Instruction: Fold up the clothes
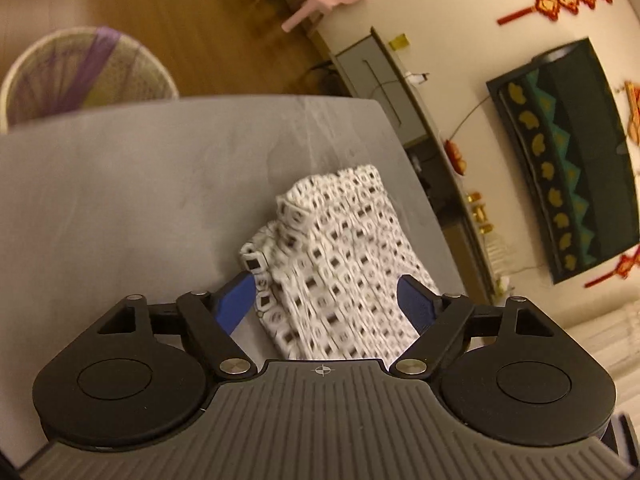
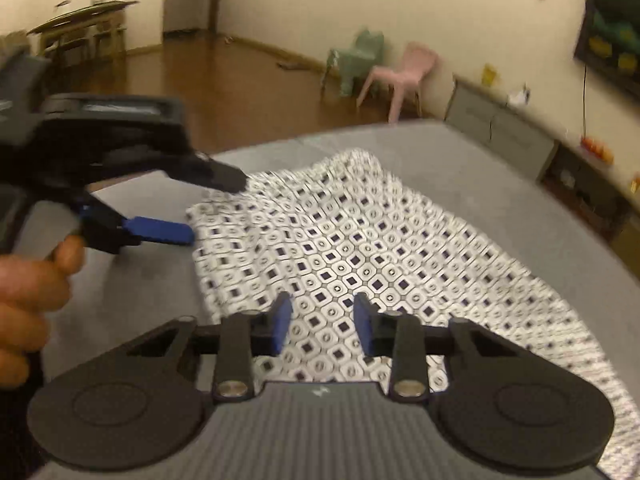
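A white garment with a black square pattern [image 2: 360,248] lies on the grey table [image 2: 120,280]; in the left wrist view the garment [image 1: 340,264] looks folded into a narrow stack. My left gripper [image 1: 326,296] is open, its blue fingers either side of the garment's near end. It also shows in the right wrist view [image 2: 188,216], open at the garment's left edge, held by a hand. My right gripper [image 2: 322,316] is open and empty, just above the garment's near part.
A round mesh laundry basket [image 1: 80,76] stands past the table's far left edge [image 1: 120,108]. Pink [image 2: 400,74] and green [image 2: 356,60] plastic chairs stand by the wall. A low grey cabinet [image 2: 500,128] runs along the right wall under a dark wall hanging [image 1: 568,152].
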Demonstrator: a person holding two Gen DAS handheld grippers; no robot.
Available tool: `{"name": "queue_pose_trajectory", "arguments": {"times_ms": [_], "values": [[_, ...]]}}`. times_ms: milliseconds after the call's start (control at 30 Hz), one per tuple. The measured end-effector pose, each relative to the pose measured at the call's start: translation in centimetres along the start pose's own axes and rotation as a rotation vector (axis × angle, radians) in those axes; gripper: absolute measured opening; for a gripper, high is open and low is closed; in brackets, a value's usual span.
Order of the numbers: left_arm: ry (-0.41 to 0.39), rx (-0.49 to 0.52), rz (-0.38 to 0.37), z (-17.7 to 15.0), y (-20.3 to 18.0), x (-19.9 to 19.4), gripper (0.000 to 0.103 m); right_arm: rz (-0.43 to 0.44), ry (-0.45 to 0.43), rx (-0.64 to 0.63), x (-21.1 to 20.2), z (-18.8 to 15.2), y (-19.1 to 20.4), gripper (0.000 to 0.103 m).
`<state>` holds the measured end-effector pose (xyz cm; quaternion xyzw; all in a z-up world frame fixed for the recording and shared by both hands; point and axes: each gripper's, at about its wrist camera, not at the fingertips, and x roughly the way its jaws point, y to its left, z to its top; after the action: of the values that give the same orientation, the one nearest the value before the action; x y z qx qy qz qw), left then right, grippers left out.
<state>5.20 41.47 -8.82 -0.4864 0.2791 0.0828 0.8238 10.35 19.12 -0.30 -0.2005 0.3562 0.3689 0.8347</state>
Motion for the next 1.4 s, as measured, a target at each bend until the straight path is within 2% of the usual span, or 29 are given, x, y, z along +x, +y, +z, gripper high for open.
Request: {"name": "queue_pose_trajectory", "arguments": {"times_ms": [33,67,167,267,367,433,500,567,600,700,800,867,933,1000,1033,1100,1133,1200,1267,1333,1400], "values": [[0.011,0.026,0.017,0.3,-0.3,0.5,0.027,0.017,0.041,0.022,0.7,-0.3,-0.4,0.017],[0.028,0.047,0.029,0.6,-0.5,1.0,0.000,0.038,0.062,0.038,1.2,-0.5,-0.8,0.017],[0.041,0.118,0.043,1.3,-1.7,2.0,0.000,0.067,0.067,0.043,1.7,-0.6,-1.1,0.018],[-0.022,0.221,0.015,0.6,-3.8,1.0,0.000,0.090,0.091,0.050,1.8,0.0,-1.5,0.017],[-0.079,0.299,0.003,-1.2,-4.8,-0.4,0.000,0.064,0.033,0.131,0.4,1.3,-2.7,0.017],[-0.090,0.344,-0.006,-2.1,-5.3,-0.7,0.000,0.003,0.015,0.182,0.7,2.2,-4.4,0.018],[-0.101,0.442,-0.011,-3.4,-6.3,-0.7,0.000,-0.061,0.066,0.218,2.3,2.7,-5.9,0.019],[-0.112,0.557,-0.010,-5.0,-7.5,-0.6,0.000,-0.072,0.120,0.227,4.7,2.7,-7.1,0.022],[-0.120,0.610,0.000,-5.9,-8.0,-0.6,0.000,-0.060,0.150,0.229,5.5,3.0,-7.6,0.022],[-0.118,0.718,0.013,-8.0,-9.3,-0.1,0.000,0.015,0.165,0.288,5.8,5.0,-9.0,0.024],[-0.105,0.781,0.009,-9.4,-10.0,0.5,0.000,0.097,0.098,0.259,4.4,8.0,-8.2,0.041],[-0.096,0.797,0.008,-10.0,-10.3,0.8,0.000,0.182,0.085,0.185,4.0,10.0,-6.1,0.067],[-0.093,0.803,0.013,-10.3,-10.5,1.1,0.000,0.219,0.132,0.063,5.1,11.5,-2.9,0.076],[-0.091,0.805,0.013,-10.1,-10.6,1.2,0.000,0.179,0.257,-0.088,8.2,11.6,0.4,0.076],[-0.090,0.809,0.015,-10.2,-10.5,1.2,0.000,0.139,0.307,-0.154,10.0,11.3,1.8,0.074],[-0.067,0.834,-0.003,-10.7,-10.7,1.2,0.000,0.053,0.381,-0.273,13.3,10.4,3.6,0.053],[-0.053,0.849,-0.014,-11.0,-10.9,1.3,0.000,0.014,0.382,-0.295,14.2,10.1,3.7,0.018],[-0.026,0.878,-0.037,-11.7,-11.2,1.3,0.000,-0.026,0.331,-0.268,14.4,10.1,3.1,0.013],[0.002,0.906,-0.060,-12.4,-11.5,1.3,0.000,-0.011,0.208,-0.146,11.8,10.1,1.0,0.011],[0.030,0.934,-0.083,-13.0,-11.9,1.3,0.000,0.006,0.081,0.042,8.2,8.6,-2.0,0.011],[0.058,0.963,-0.106,-13.7,-12.2,1.3,0.000,0.035,-0.017,0.284,5.2,5.0,-5.9,0.011]]}}
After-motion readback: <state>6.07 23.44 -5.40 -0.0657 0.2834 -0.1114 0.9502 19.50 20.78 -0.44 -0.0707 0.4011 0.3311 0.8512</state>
